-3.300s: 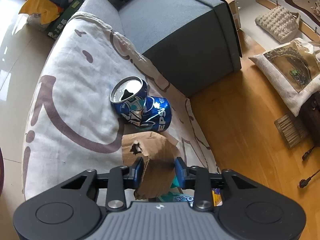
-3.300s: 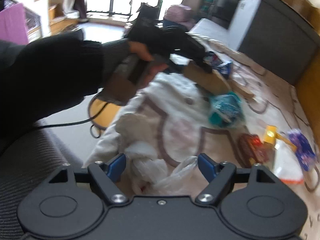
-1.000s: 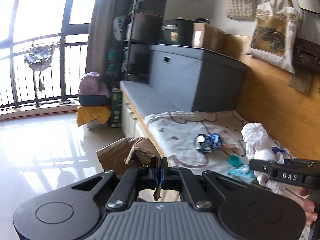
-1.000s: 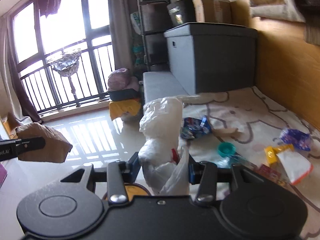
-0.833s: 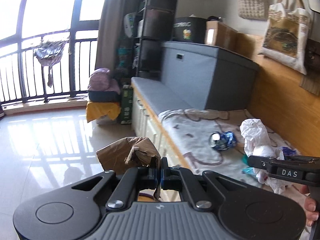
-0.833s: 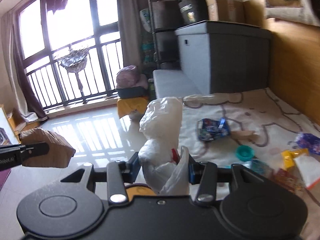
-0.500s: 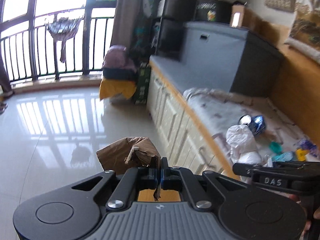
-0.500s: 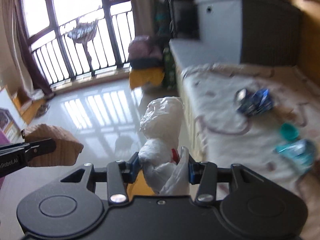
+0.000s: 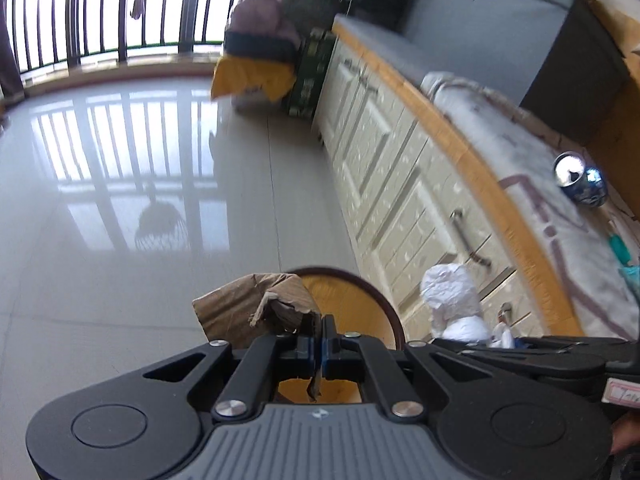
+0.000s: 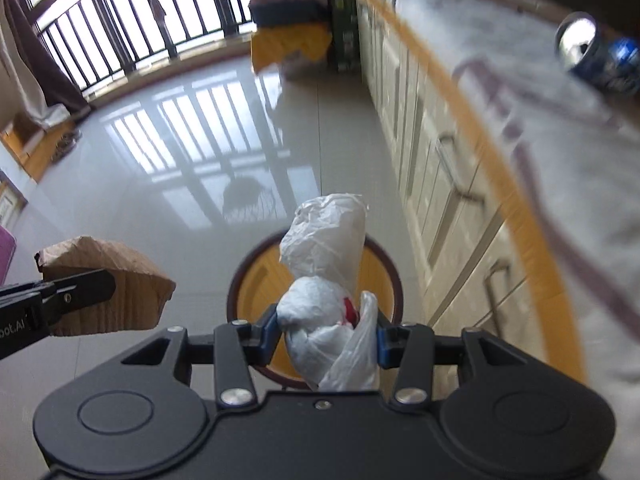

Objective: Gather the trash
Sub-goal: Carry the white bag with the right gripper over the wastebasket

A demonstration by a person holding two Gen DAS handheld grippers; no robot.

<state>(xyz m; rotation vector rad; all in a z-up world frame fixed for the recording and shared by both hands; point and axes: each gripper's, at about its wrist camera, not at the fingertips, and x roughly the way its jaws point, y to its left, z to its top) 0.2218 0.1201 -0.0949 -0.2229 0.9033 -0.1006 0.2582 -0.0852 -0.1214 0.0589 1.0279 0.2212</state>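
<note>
Looking from the right wrist view, left to right: at the left edge, mid-height, left gripper (image 10: 60, 300) pinched tight on a crumpled brown cardboard scrap (image 10: 108, 280), held in the air over the glossy tiled floor (image 10: 160, 160); lower middle, right gripper (image 10: 326, 334) clamped on a bunched white plastic bag (image 10: 328, 264) with a red spot showing, blue pads pressing both its sides, the bag rising above the fingers; directly behind and below the bag, a round bin (image 10: 256, 280) with a dark rim and yellow inside, standing on the floor; right of that, cream cabinet drawers (image 10: 440, 184) with metal handles under a wooden edge; far upper right, a blue soda can (image 10: 600, 60) lying on its side on a pale patterned blanket (image 10: 560, 128), blurred. Seen from the left wrist view: bottom centre, the left gripper (image 9: 322, 344) with jaws fully together on the torn edge of the cardboard scrap (image 9: 256, 304), which sticks out to the left of the fingers and partly covers the bin (image 9: 352, 300); lower right, the white plastic bag (image 9: 452, 300) above the dark body of the other gripper; right edge, mid-height, the soda can (image 9: 580, 178) on the blanket (image 9: 540, 168).
</note>
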